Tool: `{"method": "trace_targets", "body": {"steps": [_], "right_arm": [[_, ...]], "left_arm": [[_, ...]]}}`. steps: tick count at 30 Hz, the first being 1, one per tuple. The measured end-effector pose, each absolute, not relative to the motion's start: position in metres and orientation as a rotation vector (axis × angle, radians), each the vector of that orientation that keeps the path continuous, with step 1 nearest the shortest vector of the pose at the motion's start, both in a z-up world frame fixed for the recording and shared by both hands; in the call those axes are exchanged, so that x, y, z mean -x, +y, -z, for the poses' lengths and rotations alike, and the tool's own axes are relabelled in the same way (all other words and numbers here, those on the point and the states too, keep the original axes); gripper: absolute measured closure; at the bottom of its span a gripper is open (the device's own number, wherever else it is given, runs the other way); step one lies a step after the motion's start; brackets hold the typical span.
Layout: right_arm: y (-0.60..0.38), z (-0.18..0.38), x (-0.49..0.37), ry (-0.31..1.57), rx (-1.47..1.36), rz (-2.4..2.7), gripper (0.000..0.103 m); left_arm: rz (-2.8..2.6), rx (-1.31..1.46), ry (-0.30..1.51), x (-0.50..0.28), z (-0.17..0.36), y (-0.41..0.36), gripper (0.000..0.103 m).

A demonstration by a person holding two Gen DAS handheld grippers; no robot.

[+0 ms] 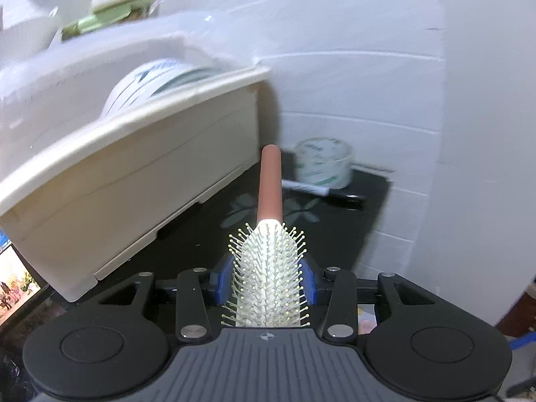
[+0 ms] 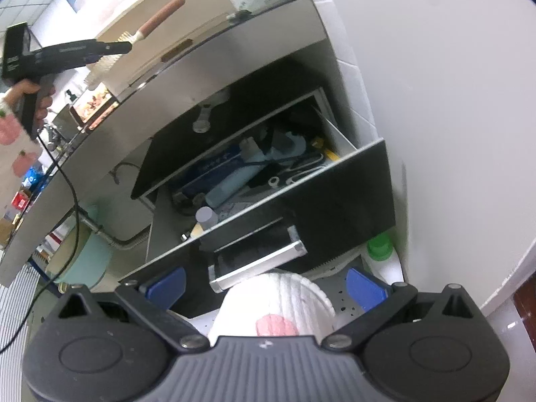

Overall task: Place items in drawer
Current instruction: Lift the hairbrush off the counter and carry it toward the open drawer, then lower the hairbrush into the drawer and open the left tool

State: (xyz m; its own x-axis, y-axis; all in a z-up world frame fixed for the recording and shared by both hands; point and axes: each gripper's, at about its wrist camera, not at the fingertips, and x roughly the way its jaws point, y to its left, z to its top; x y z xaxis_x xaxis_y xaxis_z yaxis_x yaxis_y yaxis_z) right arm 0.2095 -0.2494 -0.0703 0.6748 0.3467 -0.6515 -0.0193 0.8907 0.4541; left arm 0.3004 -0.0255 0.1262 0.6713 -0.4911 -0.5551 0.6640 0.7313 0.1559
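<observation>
My left gripper (image 1: pixel 268 274) is shut on a white bristle hairbrush (image 1: pixel 268 274) whose brown handle (image 1: pixel 269 184) points forward over the dark counter top (image 1: pixel 207 231). It also shows in the right wrist view (image 2: pixel 110 48), held above the counter with the hairbrush (image 2: pixel 157 20). My right gripper (image 2: pixel 264 284) is open and empty, below the open black drawer (image 2: pixel 341 197), which is full of several tools and bottles. A white sock-clad foot (image 2: pixel 278 305) lies between its fingers' bases.
A cream plastic storage box (image 1: pixel 134 174) stands on the counter at left, with a tape roll (image 1: pixel 157 77) in it. A second tape roll (image 1: pixel 323 162) and a marker (image 1: pixel 308 187) lie by the white tiled wall. A green-capped bottle (image 2: pixel 378 248) stands under the drawer.
</observation>
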Motion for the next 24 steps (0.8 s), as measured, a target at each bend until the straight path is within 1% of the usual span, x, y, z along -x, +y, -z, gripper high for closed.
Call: {"method": "trace_targets", "body": {"steps": [7,12,15,19,24], "right_arm": [[-0.245,0.056,-0.214,0.764,-0.403,-0.233,0.0],[-0.246,0.055,-0.214,0.758,-0.409,-0.235,0.0],[-0.247,0.059,-0.214,0.764,-0.423,-0.235,0.0],[-0.249,0.065,-0.212,0.777,-0.439,-0.237,0.0],[-0.252,0.073,-0.208,0.796,-0.452,-0.236,0.0]], "left_arm": [[0.762,-0.401,0.481,-0.25,-0.132,-0.03,0.062],[0.839,-0.414,0.49,-0.219,-0.125,-0.037,0.062],[0.878,-0.416,0.531,-0.207,-0.109,-0.043,0.062],[0.901,-0.43,0.616,-0.202,-0.071,-0.054,0.062],[0.878,-0.434,0.705,-0.213,-0.024,-0.067,0.062]]}}
